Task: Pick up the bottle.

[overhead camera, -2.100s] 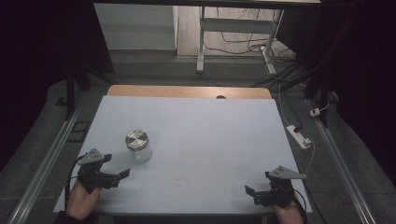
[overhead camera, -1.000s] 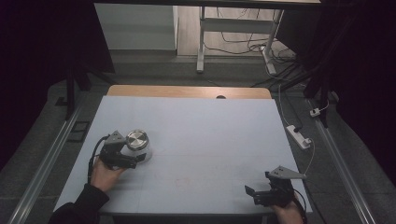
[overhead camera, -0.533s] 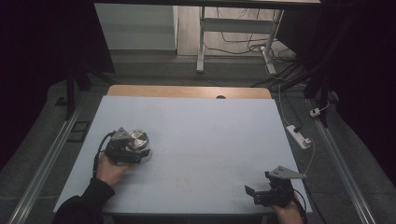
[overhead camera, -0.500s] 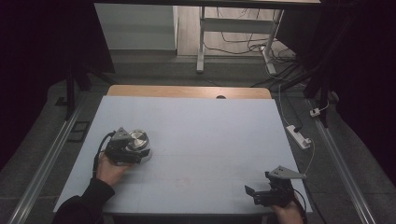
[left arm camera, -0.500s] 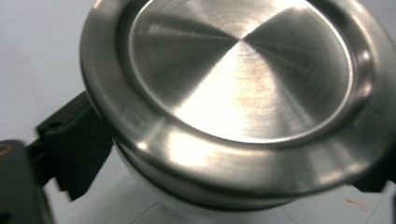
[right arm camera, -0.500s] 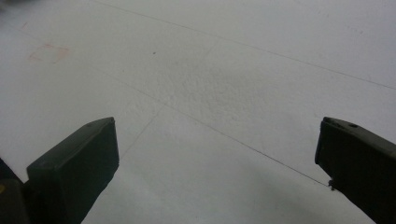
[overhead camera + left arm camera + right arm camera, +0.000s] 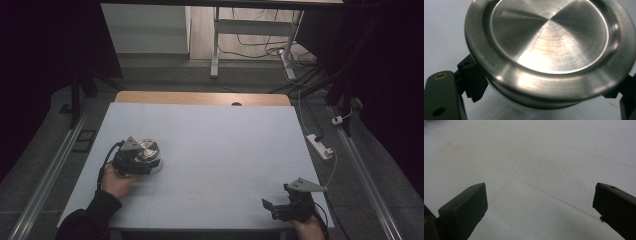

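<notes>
A small glass jar with a brushed metal lid stands on the left part of the pale blue table. My left gripper reaches it from the near left, and its jaws have just been closing with the jar between them. In the left gripper view the lid is close up, and the black fingers press the jar's sides below the rim. My right gripper rests near the front right corner. Its fingers stand wide apart over bare table, open.
A white power strip with its cable lies off the table's right edge. A wooden strip runs along the far edge. Metal rails flank the table, and desk legs and cables stand beyond it.
The left hand has travelled from the front left corner up to the jar, and its jaws have closed around it. The right hand and gripper have stayed put.
</notes>
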### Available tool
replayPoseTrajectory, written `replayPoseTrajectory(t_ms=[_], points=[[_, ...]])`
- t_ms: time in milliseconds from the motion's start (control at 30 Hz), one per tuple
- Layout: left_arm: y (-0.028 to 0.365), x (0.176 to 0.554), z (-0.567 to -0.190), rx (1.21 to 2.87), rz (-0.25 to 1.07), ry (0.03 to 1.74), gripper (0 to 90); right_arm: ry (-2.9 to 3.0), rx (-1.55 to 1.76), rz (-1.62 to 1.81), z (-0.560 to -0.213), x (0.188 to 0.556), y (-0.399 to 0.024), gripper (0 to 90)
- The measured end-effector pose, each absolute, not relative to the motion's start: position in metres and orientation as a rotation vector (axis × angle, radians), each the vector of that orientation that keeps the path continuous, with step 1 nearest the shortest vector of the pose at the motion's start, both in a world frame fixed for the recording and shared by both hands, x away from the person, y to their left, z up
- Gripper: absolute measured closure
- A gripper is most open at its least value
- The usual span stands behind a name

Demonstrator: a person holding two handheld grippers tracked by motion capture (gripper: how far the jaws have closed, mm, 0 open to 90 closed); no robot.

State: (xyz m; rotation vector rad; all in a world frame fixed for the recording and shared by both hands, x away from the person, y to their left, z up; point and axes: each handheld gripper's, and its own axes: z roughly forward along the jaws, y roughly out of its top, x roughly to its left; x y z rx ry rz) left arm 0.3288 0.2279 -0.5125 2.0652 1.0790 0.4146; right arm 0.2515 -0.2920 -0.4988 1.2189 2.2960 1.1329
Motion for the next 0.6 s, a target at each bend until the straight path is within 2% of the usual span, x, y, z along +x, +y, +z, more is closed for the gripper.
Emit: replayPoseTrajectory(t_ms=[600], points=[[0.223,0.327,-0.495,2.04,0.414,1.022,15.3,2.291,1.219,1.14,-0.499,0.252,-0.293,0.0]])
